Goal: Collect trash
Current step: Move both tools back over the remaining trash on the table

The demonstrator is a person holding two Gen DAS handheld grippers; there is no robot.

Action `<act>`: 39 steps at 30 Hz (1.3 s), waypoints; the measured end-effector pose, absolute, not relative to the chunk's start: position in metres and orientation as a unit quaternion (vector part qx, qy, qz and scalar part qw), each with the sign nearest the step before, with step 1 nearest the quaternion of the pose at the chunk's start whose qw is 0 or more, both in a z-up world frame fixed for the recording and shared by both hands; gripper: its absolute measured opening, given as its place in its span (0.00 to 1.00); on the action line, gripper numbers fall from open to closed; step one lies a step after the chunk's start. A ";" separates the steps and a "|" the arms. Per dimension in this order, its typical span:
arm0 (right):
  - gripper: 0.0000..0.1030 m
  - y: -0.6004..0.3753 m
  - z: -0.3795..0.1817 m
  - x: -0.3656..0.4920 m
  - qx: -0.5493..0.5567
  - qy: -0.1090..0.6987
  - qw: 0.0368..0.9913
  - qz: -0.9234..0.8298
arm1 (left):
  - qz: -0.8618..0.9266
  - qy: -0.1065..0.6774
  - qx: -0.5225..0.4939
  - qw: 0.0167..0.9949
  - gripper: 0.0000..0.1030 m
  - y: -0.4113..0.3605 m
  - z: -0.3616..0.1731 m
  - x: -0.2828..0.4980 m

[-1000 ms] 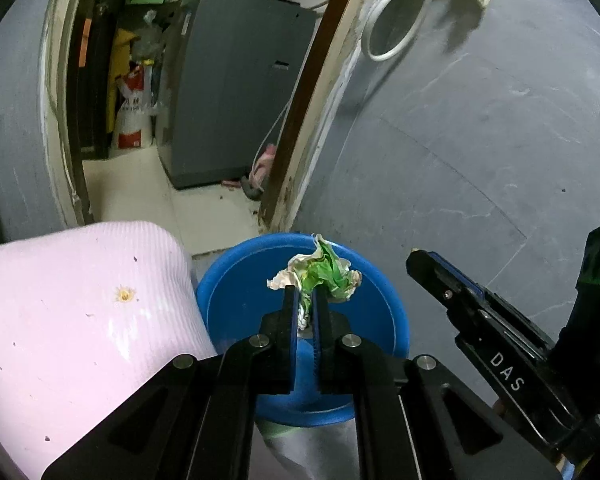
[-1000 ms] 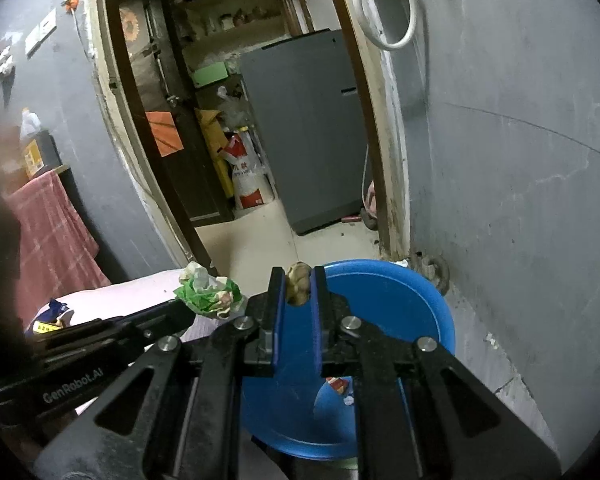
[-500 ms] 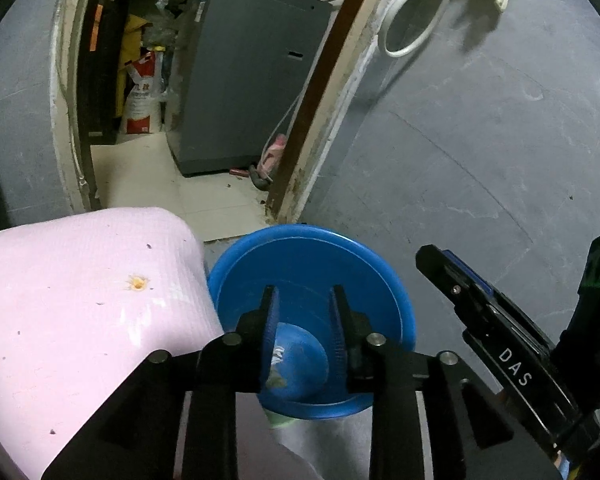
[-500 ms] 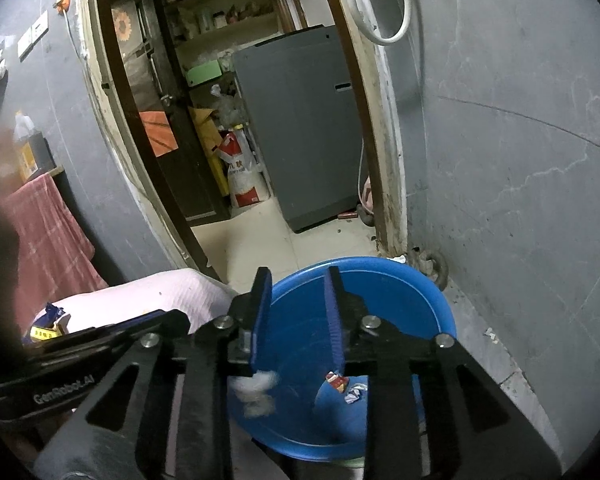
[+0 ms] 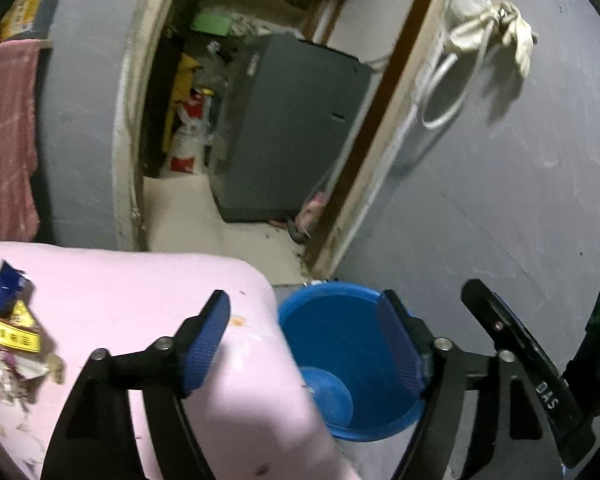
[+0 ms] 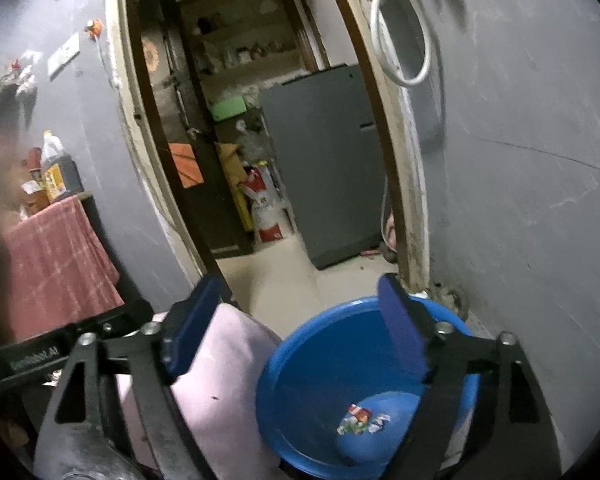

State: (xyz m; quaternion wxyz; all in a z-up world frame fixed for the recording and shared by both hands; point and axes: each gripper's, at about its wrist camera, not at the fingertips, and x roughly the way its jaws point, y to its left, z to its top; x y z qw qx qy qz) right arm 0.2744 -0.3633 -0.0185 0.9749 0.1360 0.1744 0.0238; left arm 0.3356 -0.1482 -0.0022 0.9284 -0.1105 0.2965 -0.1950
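A blue plastic bucket (image 5: 340, 332) stands on the floor beside a pink-covered surface (image 5: 132, 304); it also shows in the right wrist view (image 6: 320, 364), with colourful wrapper scraps (image 6: 360, 420) on its bottom. My left gripper (image 5: 304, 344) is open and empty, above the pink edge and the bucket. My right gripper (image 6: 296, 324) is open and empty, above the bucket's near rim. A pile of trash (image 5: 8, 340), with a blue and yellow wrapper and crumpled paper, lies at the left of the pink surface.
A grey wall (image 5: 500, 220) rises right of the bucket. An open doorway (image 6: 260, 160) leads to a room with a grey appliance (image 5: 292, 132). A red cloth (image 6: 56, 264) hangs at the left. The right gripper's body (image 5: 524, 376) shows in the left wrist view.
Both grippers have opened wide and let their trash fall into the bucket. Both have since swung left and up, so more of the pink surface and its trash pile shows.
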 end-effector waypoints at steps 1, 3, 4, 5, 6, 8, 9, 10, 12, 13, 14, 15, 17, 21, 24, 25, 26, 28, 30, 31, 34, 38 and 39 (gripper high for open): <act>0.93 -0.361 -0.017 0.273 0.137 0.169 0.976 0.030 | -0.189 0.287 -0.111 0.932 0.78 -0.141 0.000 0.332; 0.97 -0.356 -0.015 0.273 0.139 0.160 0.976 0.042 | -0.180 0.274 -0.109 0.938 0.86 -0.131 0.006 0.328; 1.00 -0.353 -0.014 0.272 0.138 0.156 0.977 0.049 | -0.174 0.267 -0.109 0.941 0.91 -0.126 0.008 0.325; 1.00 -0.350 -0.013 0.271 0.138 0.150 0.977 0.054 | -0.169 0.259 -0.108 0.945 0.92 -0.121 0.011 0.320; 1.00 -0.347 -0.011 0.270 0.137 0.146 0.978 0.059 | -0.162 0.250 -0.106 0.949 0.93 -0.115 0.013 0.316; 1.00 -0.342 -0.009 0.270 0.136 0.138 0.979 0.069 | -0.149 0.236 -0.103 0.955 0.94 -0.105 0.016 0.309; 1.00 -0.339 -0.008 0.269 0.135 0.134 0.979 0.074 | -0.144 0.232 -0.102 0.956 0.95 -0.101 0.017 0.306; 1.00 -0.335 -0.007 0.269 0.134 0.130 0.979 0.079 | -0.139 0.230 -0.101 0.958 0.95 -0.096 0.017 0.302; 1.00 -0.328 -0.004 0.267 0.130 0.123 0.980 0.088 | -0.125 0.221 -0.094 0.963 0.96 -0.087 0.019 0.294; 1.00 -0.323 -0.003 0.267 0.127 0.120 0.980 0.093 | -0.119 0.217 -0.090 0.965 0.96 -0.083 0.018 0.292; 1.00 -0.319 -0.002 0.268 0.124 0.118 0.980 0.096 | -0.112 0.211 -0.086 0.967 0.96 -0.078 0.018 0.288; 1.00 -0.313 -0.001 0.268 0.121 0.117 0.980 0.102 | -0.104 0.207 -0.082 0.969 0.96 -0.074 0.017 0.284; 1.00 -0.305 0.000 0.268 0.117 0.117 0.980 0.110 | -0.088 0.199 -0.076 0.973 0.96 -0.065 0.017 0.277; 1.00 -0.284 0.001 0.270 0.107 0.120 0.979 0.126 | -0.062 0.191 -0.073 0.977 0.96 -0.043 0.015 0.265; 1.00 -0.270 0.001 0.271 0.104 0.123 0.976 0.145 | -0.044 0.188 -0.069 0.979 0.96 -0.028 0.012 0.255; 1.00 -0.264 0.001 0.272 0.102 0.126 0.975 0.152 | -0.037 0.187 -0.067 0.979 0.96 -0.022 0.011 0.251; 1.00 -0.260 0.001 0.272 0.099 0.127 0.974 0.158 | -0.033 0.187 -0.066 0.980 0.96 -0.018 0.009 0.248; 1.00 -0.249 0.001 0.274 0.091 0.129 0.973 0.168 | -0.019 0.188 -0.062 0.980 0.96 -0.007 0.005 0.241; 1.00 -0.240 0.000 0.275 0.082 0.131 0.972 0.178 | -0.008 0.188 -0.059 0.980 0.96 0.004 0.001 0.235; 1.00 -0.235 -0.001 0.276 0.078 0.132 0.971 0.183 | -0.003 0.189 -0.060 0.980 0.96 0.010 -0.001 0.233; 1.00 -0.222 -0.003 0.278 0.067 0.136 0.969 0.196 | 0.011 0.194 -0.063 0.979 0.96 0.025 -0.008 0.227; 1.00 -0.206 -0.006 0.283 0.052 0.149 0.964 0.214 | 0.022 0.207 -0.069 0.976 0.96 0.043 -0.016 0.224; 1.00 -0.200 -0.007 0.285 0.045 0.156 0.962 0.219 | 0.022 0.212 -0.071 0.974 0.96 0.047 -0.018 0.225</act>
